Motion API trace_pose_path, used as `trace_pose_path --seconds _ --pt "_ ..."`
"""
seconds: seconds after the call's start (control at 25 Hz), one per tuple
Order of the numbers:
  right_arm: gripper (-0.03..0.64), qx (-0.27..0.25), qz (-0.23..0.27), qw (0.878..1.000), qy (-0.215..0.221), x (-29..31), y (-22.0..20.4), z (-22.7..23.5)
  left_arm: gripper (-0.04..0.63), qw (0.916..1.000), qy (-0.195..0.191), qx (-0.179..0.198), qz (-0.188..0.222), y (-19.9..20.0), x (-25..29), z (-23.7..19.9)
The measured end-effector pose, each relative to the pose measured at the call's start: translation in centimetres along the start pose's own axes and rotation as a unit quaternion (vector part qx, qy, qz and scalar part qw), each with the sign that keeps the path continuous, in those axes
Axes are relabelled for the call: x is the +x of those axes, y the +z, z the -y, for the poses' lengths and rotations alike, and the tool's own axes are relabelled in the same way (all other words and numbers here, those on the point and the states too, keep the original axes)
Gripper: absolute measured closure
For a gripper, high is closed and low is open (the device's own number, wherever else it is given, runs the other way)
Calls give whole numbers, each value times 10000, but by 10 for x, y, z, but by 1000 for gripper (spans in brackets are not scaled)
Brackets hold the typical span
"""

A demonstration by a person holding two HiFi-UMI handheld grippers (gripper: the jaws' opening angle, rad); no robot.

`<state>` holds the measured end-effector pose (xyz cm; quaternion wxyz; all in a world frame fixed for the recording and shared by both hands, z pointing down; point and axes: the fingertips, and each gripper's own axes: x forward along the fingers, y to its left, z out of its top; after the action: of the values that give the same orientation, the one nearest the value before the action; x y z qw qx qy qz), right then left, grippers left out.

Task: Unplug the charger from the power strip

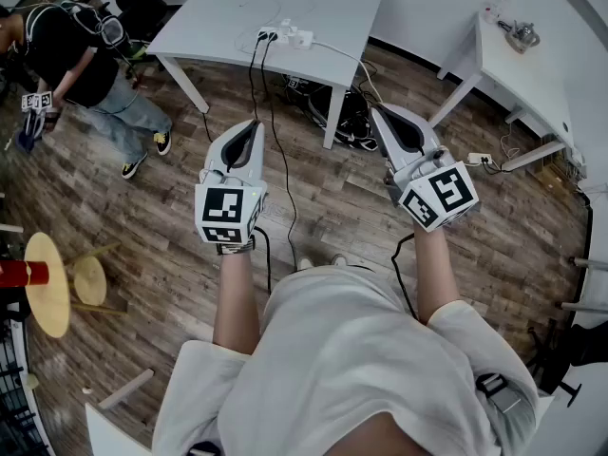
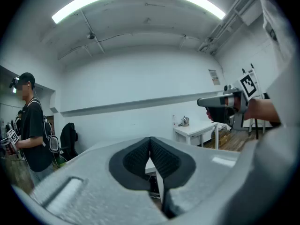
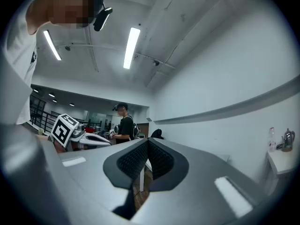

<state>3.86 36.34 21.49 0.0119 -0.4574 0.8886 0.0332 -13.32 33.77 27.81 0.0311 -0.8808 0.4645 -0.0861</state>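
Left tongs [image 1: 251, 129] are pressed together, empty. Well ahead on the bench [image 1: 332, 3] sit the power strip [image 1: 275, 34] and charger [image 1: 302, 38]. Right tongs [image 1: 385, 114], also closed and empty, should open, grip the charger squarely, pull straight.

Power strip [image 1: 285, 36] sits on the far table [image 1: 209, 12], right at the near edge, and cables [image 1: 274, 141] drop from its left end to the floor [image 1: 142, 217]. Left gripper [image 1: 253, 126] and right gripper [image 1: 382, 112] are side by side, well short of that table. There's a second table [image 1: 518, 74] far right, a person [image 1: 76, 65] far left and stools [image 1: 57, 288] near left.
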Motion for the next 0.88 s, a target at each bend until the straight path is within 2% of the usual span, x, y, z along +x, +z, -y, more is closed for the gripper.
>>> trace_pose_path --seconds 0.2,0.44,0.68,0.88 --pt "615 64 -159 9996 -223 11 -13 5 591 9999 -83 106 1 0 11 -8" --pt "615 252 -61 9987 -431 15 -16 7 591 9991 -306 305 43 1 15 -5" --pt "615 174 -138 9990 -396 28 -19 5 591 9991 -383 183 21 -5 25 -11" --pt "615 195 -123 9991 -363 43 -26 20 591 9990 -416 154 -85 -14 46 -18"
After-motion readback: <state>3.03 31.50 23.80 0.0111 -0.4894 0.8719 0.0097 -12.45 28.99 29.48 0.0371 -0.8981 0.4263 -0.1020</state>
